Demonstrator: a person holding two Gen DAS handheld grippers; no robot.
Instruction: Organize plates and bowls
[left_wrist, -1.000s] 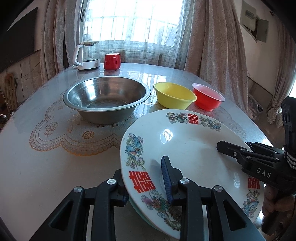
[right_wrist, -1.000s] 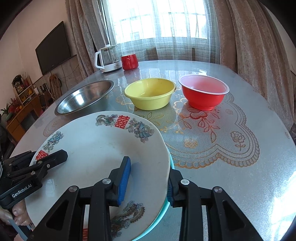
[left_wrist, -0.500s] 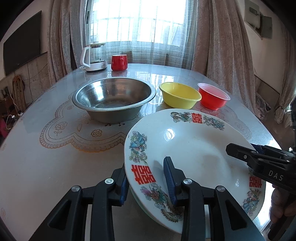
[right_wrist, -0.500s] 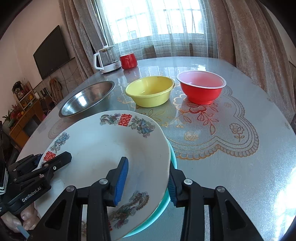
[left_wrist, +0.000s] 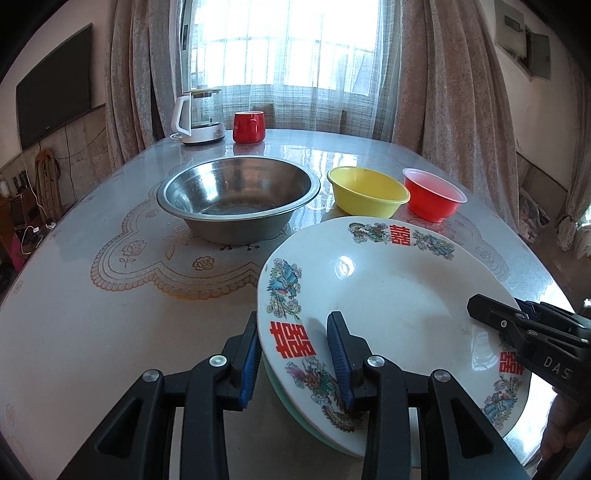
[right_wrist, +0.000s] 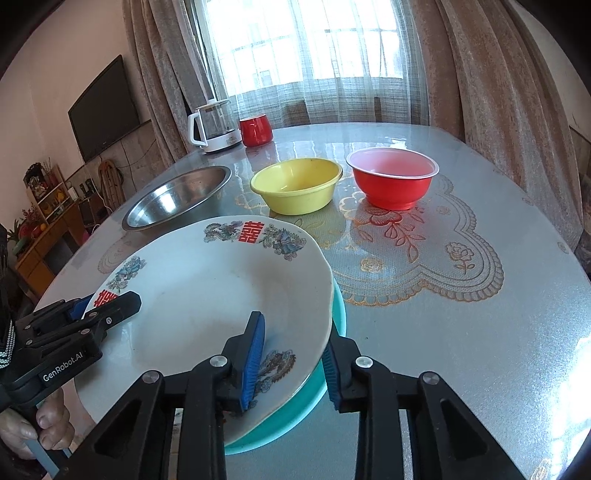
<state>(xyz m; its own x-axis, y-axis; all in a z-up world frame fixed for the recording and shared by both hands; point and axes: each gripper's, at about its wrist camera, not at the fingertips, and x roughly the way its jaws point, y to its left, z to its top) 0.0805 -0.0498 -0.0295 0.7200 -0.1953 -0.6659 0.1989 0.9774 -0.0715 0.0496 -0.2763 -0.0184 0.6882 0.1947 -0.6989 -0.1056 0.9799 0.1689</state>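
A white patterned plate (left_wrist: 388, 295) (right_wrist: 207, 295) lies on top of a teal plate (right_wrist: 317, 391) near the table's front edge. My left gripper (left_wrist: 291, 354) straddles the stack's left rim, one finger above and one below. My right gripper (right_wrist: 291, 358) straddles the right rim the same way. Both grip the two plates and hold the stack just above the table. A steel basin (left_wrist: 236, 195) (right_wrist: 177, 195), a yellow bowl (left_wrist: 367, 192) (right_wrist: 295, 184) and a red bowl (left_wrist: 434, 194) (right_wrist: 393, 177) stand beyond.
A white kettle (left_wrist: 197, 116) (right_wrist: 214, 125) and a red mug (left_wrist: 249, 127) (right_wrist: 256, 129) stand at the far edge by the curtained window. The glass table top (right_wrist: 480, 295) covers lace mats. A TV (right_wrist: 103, 107) hangs on the left wall.
Both grippers and the plate stack have risen and drawn back a little from the bowls. The grips on the rims are unchanged.
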